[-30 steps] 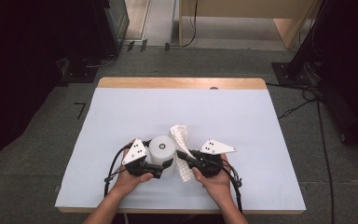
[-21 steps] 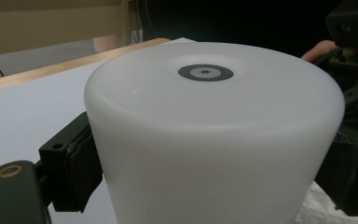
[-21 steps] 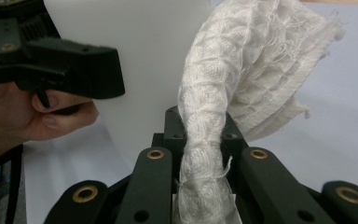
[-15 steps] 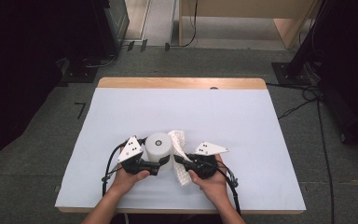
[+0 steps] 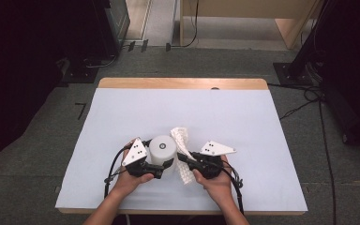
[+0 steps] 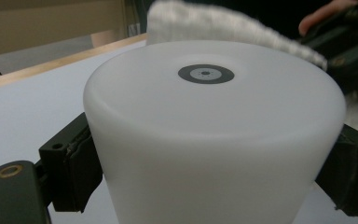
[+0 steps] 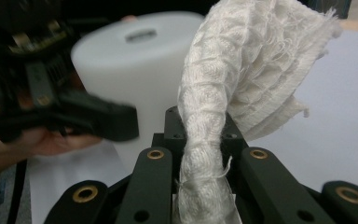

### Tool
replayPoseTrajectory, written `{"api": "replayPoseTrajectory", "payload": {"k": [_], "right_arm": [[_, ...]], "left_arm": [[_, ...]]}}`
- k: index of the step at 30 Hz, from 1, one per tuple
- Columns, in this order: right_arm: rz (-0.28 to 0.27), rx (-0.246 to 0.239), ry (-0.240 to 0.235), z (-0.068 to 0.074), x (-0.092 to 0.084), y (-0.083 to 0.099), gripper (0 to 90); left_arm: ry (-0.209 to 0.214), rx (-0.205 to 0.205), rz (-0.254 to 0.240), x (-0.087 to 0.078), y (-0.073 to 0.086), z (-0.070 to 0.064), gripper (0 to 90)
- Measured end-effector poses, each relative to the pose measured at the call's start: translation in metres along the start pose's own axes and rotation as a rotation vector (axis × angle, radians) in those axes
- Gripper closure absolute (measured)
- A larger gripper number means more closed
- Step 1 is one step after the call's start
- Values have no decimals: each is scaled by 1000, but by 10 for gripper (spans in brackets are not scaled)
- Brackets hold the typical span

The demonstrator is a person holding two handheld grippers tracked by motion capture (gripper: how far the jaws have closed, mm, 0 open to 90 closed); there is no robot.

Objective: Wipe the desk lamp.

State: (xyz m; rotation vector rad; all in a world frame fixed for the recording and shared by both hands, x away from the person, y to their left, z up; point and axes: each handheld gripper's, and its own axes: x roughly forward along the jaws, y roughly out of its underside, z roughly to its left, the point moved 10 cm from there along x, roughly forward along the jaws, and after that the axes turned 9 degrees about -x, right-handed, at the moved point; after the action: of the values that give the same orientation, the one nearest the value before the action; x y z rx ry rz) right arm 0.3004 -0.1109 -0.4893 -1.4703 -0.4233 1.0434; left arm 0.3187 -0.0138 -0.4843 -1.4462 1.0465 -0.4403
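From the high view I read no brand or writing anywhere; the only marks are small black dots on the grey plates atop both grippers. My left gripper (image 5: 165,165) has its jaws spread around the white cup (image 5: 162,149), which stands upside down on the pale table cover (image 5: 243,122), near the front edge and a little left of centre. My right gripper (image 5: 183,158) pinches the white cloth (image 5: 182,140), whose upper end rises just beside the cup while its lower end hangs down onto the cover. Against a second ago, both hands sit slightly nearer the front edge, and the cloth stands closer to the cup, with less of it fanned out.

In the left gripper view, the cup (image 6: 214,135) carries no lettering, just a grey ring mark in the middle of its upturned base. The black pads (image 6: 77,172) press on the cup's wall at either side. The cloth (image 6: 233,28) arches behind the cup's rim.

In the right gripper view, the jaws are pressed together on the twisted cloth (image 7: 205,140), which climbs out of them and flares at the top. The cup (image 7: 130,70) stands behind it, blurred, with the left gripper (image 7: 102,122) against its side. I see nothing legible here either.
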Motion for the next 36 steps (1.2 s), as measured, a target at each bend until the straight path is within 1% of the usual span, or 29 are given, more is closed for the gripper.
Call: {"api": "replayPoseTrajectory", "payload": {"k": [3,6,8,10,11,12,17,20,22,25,31,32,34,36], "right_arm": [[30,1,-7,2,7,8,796],[46,7,-16,3,12,12,796],[56,14,-19,3,13,15,796],[62,12,-13,3,13,16,797],[57,4,-6,1,12,14,797],[55,8,-5,1,11,13,797],[10,-3,6,1,2,0,797],[-14,-12,8,0,-3,-6,797],[-16,-12,7,0,-4,-6,796],[4,1,3,-1,1,1,796],[63,15,-9,0,13,18,796],[66,16,-9,0,14,19,796],[72,16,-12,0,16,20,796],[70,9,-5,0,15,19,797]], "left_arm": [[-4,-5,-25,-5,-6,2,89],[-6,-11,-38,-7,-9,4,89],[-9,-8,-32,-7,-7,4,89],[-5,-7,-26,-5,-6,4,89],[-3,-9,-23,-4,-5,3,89],[0,-4,-13,-3,-3,3,89],[1,10,11,2,3,0,89],[4,14,14,3,3,-2,89],[-1,16,15,3,3,-2,89],[-7,16,10,2,2,-1,89],[-2,6,-25,-5,-6,1,89],[1,3,-32,-6,-8,1,89],[5,1,-34,-6,-8,1,89],[6,0,-32,-6,-7,2,89]]}}
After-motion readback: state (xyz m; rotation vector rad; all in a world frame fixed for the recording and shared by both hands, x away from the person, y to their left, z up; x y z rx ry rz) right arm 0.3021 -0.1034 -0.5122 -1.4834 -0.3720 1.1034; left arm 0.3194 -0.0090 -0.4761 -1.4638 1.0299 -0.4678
